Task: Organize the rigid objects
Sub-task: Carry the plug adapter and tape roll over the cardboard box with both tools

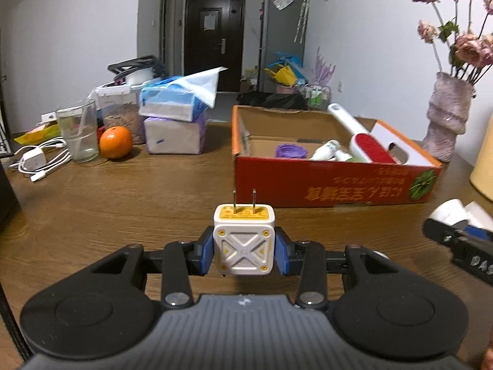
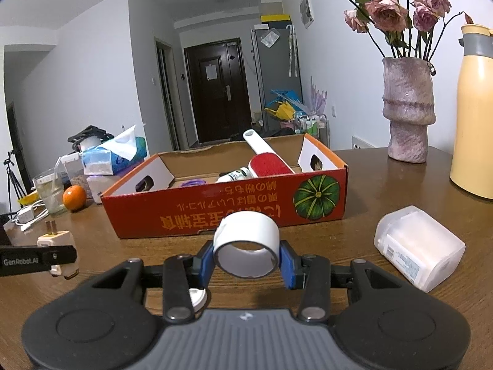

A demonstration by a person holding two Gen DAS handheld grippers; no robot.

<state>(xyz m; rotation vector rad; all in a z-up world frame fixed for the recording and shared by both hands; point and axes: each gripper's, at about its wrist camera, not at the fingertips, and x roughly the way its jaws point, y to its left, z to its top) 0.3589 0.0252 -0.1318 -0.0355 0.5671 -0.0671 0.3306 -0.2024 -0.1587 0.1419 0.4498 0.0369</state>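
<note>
My left gripper (image 1: 244,254) is shut on a white and yellow plug adapter (image 1: 243,242), its two prongs pointing away, held above the wooden table in front of the red cardboard box (image 1: 323,185). In the right wrist view my right gripper (image 2: 246,260) is shut on a roll of white tape (image 2: 246,243), just short of the same red cardboard box (image 2: 246,212). The box holds a red lint brush (image 2: 268,162), a white bottle (image 2: 234,175) and a purple ring (image 2: 192,182). The left gripper with the adapter (image 2: 55,243) shows at the left edge.
A frosted plastic container (image 2: 419,248) lies right of my right gripper, and a small white cap (image 2: 197,297) lies under it. A vase of flowers (image 2: 408,108) and a yellow flask (image 2: 474,117) stand at the right. An orange (image 1: 115,141), a glass (image 1: 78,132), tissue packs (image 1: 175,114) and a charger cable (image 1: 40,162) crowd the far left.
</note>
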